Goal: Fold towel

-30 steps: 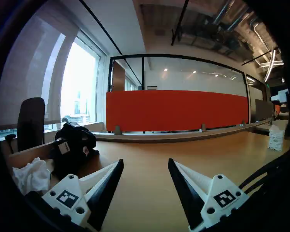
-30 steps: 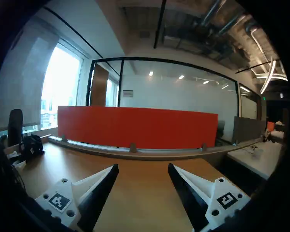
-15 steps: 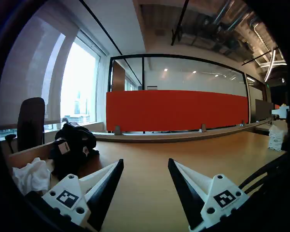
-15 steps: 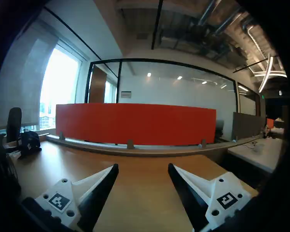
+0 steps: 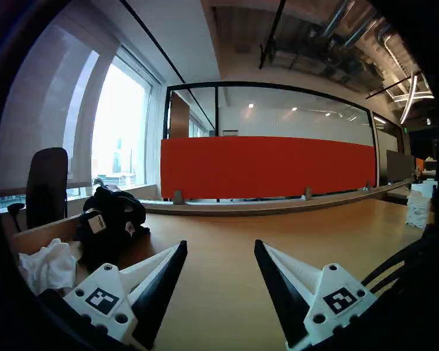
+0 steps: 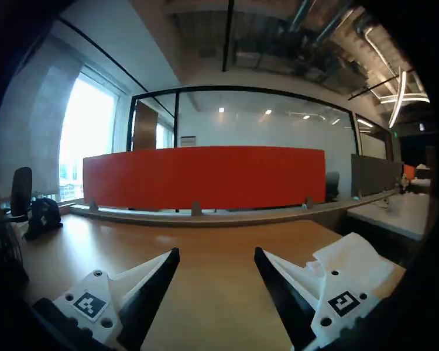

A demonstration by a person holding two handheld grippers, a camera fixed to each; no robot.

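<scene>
divider [image 5: 266, 167] red | desk [image 5: 231, 281] tan wood | bag [image 5: 108, 225] black | towel [image 5: 47, 269] white

— Anything legible?
— Nothing. Just black-and-white square markers [image 5: 101, 300] on the left gripper [image 5: 219, 281], 1 per finger: patterns, no letters.
— Same on the right gripper [image 6: 216, 281]?
— Same, 2 more, no lettering.
— Elsewhere?
— Small wall sign [image 5: 230, 133] above the red partition [image 5: 266, 167], too small to read. White tag [image 5: 96, 222] on the black bag [image 5: 117, 210], likewise unreadable.
</scene>
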